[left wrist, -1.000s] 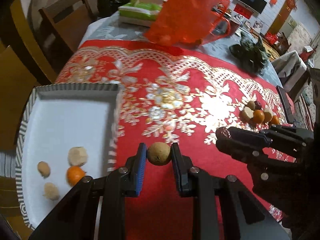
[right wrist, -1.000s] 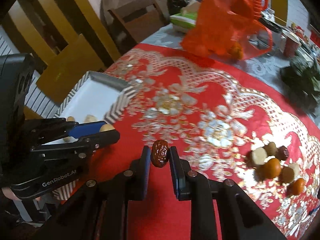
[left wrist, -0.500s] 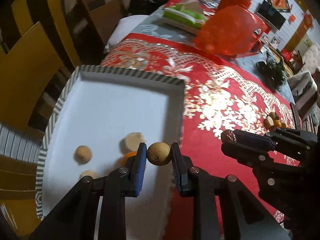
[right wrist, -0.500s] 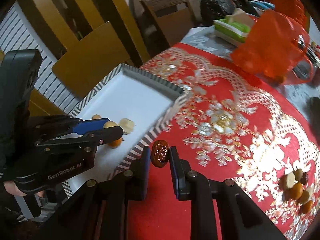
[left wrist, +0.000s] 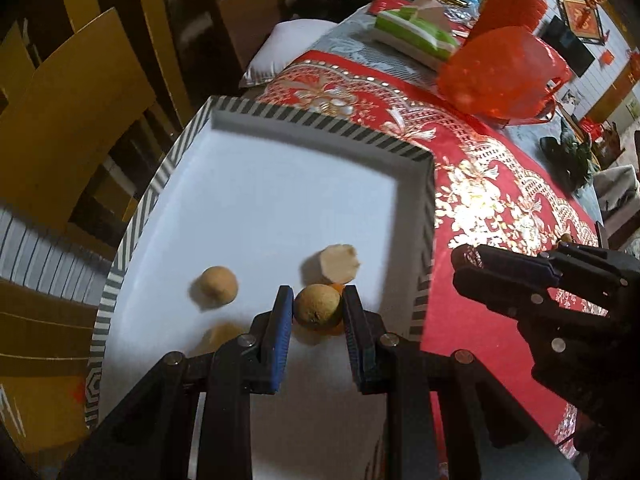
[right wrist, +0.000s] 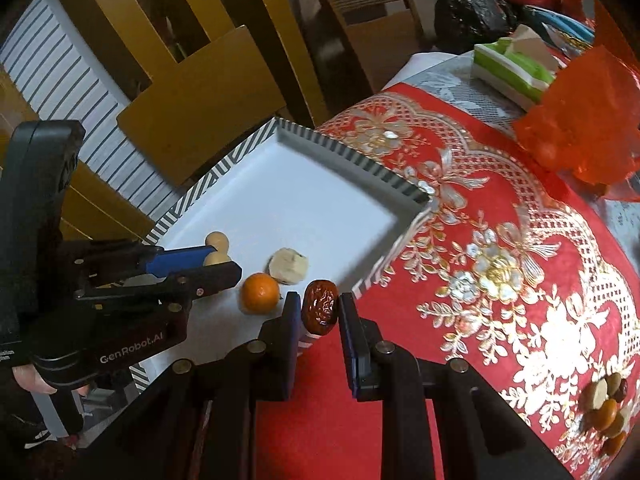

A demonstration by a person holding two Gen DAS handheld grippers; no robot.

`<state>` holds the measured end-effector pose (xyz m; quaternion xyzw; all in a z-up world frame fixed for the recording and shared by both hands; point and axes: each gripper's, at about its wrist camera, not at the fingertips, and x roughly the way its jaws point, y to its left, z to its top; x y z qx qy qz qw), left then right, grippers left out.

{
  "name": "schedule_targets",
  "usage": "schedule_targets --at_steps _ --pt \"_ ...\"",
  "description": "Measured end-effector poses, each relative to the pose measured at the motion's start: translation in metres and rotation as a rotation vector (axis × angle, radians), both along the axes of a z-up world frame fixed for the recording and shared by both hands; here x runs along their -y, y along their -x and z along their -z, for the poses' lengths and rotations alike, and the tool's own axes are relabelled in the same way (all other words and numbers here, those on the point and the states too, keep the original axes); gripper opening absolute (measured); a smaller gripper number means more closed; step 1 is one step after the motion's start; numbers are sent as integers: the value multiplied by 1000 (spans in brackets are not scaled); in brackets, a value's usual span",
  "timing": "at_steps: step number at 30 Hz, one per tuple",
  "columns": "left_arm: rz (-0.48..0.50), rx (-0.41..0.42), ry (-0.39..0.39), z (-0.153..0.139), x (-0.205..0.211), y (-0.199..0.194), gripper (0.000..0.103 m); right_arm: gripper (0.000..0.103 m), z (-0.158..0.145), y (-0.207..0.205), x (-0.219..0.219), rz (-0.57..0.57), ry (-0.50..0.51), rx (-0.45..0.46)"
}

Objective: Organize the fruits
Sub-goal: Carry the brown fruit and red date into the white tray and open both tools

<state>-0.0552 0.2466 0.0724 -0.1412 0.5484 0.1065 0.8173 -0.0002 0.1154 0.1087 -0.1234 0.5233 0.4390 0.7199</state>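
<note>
While "GenRobot.AI" shows white on your left gripper [right wrist: 224, 266], its jaws pinch a longan [left wrist: 317, 306] over the tray [left wrist: 320, 126] (white floor, striped rim). Your right gripper [right wrist: 319, 312] clamps a date [right wrist: 320, 307] above the tray's near edge, red-and-gold tablecloth [right wrist: 480, 280] alongside.
</note>
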Motion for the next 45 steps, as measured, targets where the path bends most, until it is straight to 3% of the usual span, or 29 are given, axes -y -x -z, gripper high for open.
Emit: schedule_targets --at_steps 29,37,41,43,45 --pt "-7 -63 50 30 -15 9 24 21 56 -24 -69 -74 129 -21" --pt "-16 -70 41 32 -16 10 25 22 58 -20 -71 -67 110 -36" --pt "-23 -69 18 29 -16 9 44 28 54 -22 -64 -53 94 -42" --pt "-32 -53 25 26 -17 10 54 42 49 -23 -59 -38 74 -49" --pt "-42 -42 12 21 -17 9 62 44 44 -23 -54 -28 56 -48"
